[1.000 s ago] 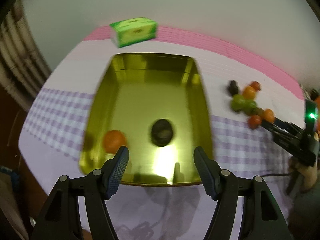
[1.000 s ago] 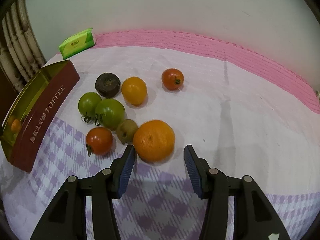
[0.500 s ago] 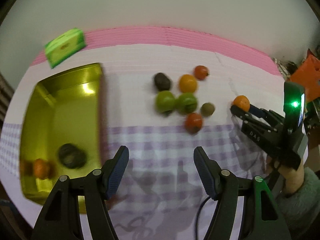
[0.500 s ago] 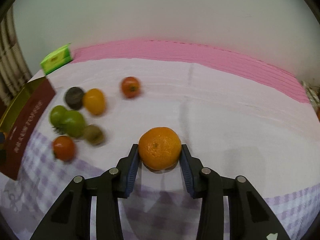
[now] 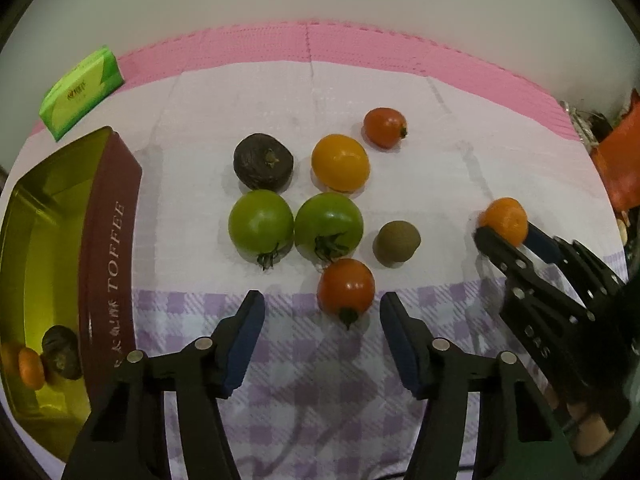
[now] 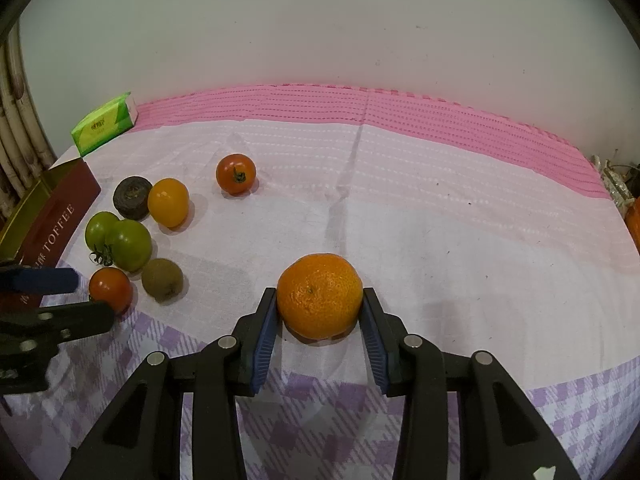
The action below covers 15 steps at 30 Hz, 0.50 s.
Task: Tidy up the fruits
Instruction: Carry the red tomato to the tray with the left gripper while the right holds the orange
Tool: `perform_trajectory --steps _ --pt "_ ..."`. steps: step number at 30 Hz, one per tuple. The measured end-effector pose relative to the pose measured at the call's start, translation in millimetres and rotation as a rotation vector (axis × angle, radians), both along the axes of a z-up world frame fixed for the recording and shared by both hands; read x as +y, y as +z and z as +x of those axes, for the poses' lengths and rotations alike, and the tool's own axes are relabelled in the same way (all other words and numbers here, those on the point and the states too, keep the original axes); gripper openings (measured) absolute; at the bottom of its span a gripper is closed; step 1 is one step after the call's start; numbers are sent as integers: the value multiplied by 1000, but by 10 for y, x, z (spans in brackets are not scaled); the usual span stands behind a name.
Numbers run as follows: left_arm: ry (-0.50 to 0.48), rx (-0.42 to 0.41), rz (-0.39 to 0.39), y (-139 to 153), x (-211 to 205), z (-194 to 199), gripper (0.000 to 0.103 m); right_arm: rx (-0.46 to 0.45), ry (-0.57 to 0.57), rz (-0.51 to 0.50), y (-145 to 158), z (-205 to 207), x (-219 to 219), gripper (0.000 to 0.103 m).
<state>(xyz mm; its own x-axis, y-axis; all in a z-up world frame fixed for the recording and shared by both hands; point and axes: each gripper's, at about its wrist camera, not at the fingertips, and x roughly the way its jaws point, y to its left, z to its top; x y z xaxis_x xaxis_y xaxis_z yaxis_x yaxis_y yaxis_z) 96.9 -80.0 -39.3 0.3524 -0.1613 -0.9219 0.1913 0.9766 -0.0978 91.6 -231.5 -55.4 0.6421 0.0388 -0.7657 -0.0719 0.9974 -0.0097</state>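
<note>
My right gripper (image 6: 320, 308) is shut on an orange (image 6: 319, 295), just above the cloth; in the left wrist view the same orange (image 5: 505, 220) shows at the right. My left gripper (image 5: 322, 312) points down at a red tomato (image 5: 346, 286) that lies just ahead of its fingertips and partly between them. Its jaws are closing and its pads are clear of the tomato. Behind lie two green tomatoes (image 5: 261, 225) (image 5: 328, 225), a kiwi (image 5: 396, 243), a yellow tomato (image 5: 340, 162), a dark fruit (image 5: 263, 161) and a second red tomato (image 5: 384, 127).
A gold toffee tin (image 5: 108, 240) stands open at the left, with a small orange (image 5: 30, 367) and a dark fruit (image 5: 60, 352) inside. A green tissue pack (image 5: 80, 94) sits behind it on the pink mat. A wall bounds the far side.
The left gripper has swung from over the tin to the fruit cluster and narrowed. The right gripper has shut on the orange and drawn it away from the cluster.
</note>
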Motion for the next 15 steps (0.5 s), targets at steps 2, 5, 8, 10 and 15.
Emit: perform_trajectory --steps 2,5,8,10,15 --pt "3 2 2 -26 -30 35 55 0 0 0 -2 0 0 38" --pt "7 5 12 -70 -95 104 49 1 0 3 -3 1 2 38" --pt "-6 -11 18 -61 -143 104 35 1 -1 3 -2 -3 -13 38" --pt "-14 -7 22 -55 -153 70 30 2 -1 1 -3 -4 -3 38" --pt "-12 -16 32 49 -34 -36 30 2 -1 1 -2 -1 -4 38"
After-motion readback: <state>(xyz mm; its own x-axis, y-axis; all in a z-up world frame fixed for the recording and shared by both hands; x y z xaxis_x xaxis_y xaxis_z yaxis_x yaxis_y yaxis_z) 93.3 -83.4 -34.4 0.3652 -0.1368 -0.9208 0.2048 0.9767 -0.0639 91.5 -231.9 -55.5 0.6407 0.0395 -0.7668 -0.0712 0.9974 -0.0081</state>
